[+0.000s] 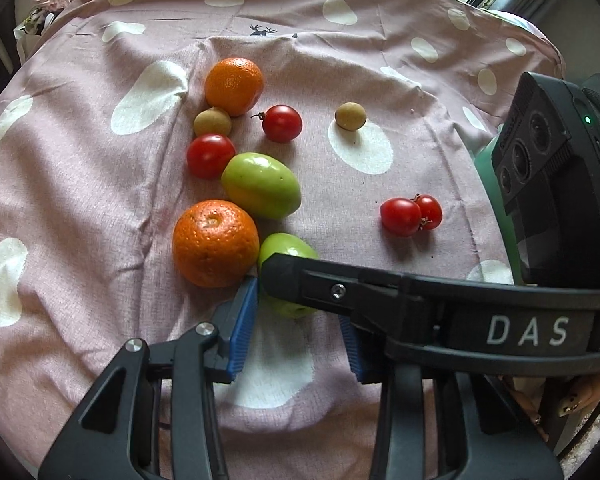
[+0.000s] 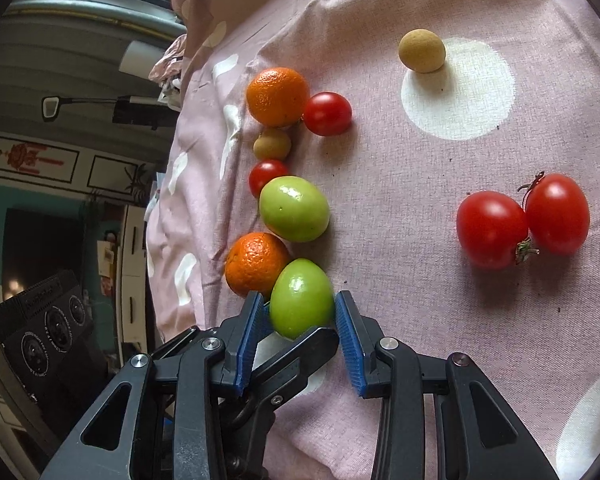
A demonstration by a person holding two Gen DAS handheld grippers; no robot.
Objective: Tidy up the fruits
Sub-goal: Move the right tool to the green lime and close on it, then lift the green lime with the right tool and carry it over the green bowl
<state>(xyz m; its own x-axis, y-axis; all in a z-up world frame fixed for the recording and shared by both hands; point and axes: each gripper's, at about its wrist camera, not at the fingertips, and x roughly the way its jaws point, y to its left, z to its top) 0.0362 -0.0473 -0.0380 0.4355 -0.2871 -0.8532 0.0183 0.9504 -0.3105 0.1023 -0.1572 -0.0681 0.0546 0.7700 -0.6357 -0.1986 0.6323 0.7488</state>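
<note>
Fruits lie on a pink spotted cloth (image 1: 80,200). A near green fruit (image 2: 301,298) sits between the blue pads of my right gripper (image 2: 296,312), which touch or nearly touch its sides. It rests beside a near orange (image 2: 256,262). In the left wrist view the same green fruit (image 1: 286,250) lies under the right gripper's finger (image 1: 340,288), between the pads of my open left gripper (image 1: 296,320). Further off are a second green fruit (image 1: 261,185), a far orange (image 1: 233,85), two brown longans (image 1: 351,116) (image 1: 212,121), and several red tomatoes, two paired (image 1: 410,215).
The right gripper's body and camera (image 1: 548,168) fill the right side of the left wrist view. The left gripper's camera (image 2: 48,328) shows low left in the right wrist view. The cloth's edge falls off on the left there (image 2: 168,220), with room furniture beyond.
</note>
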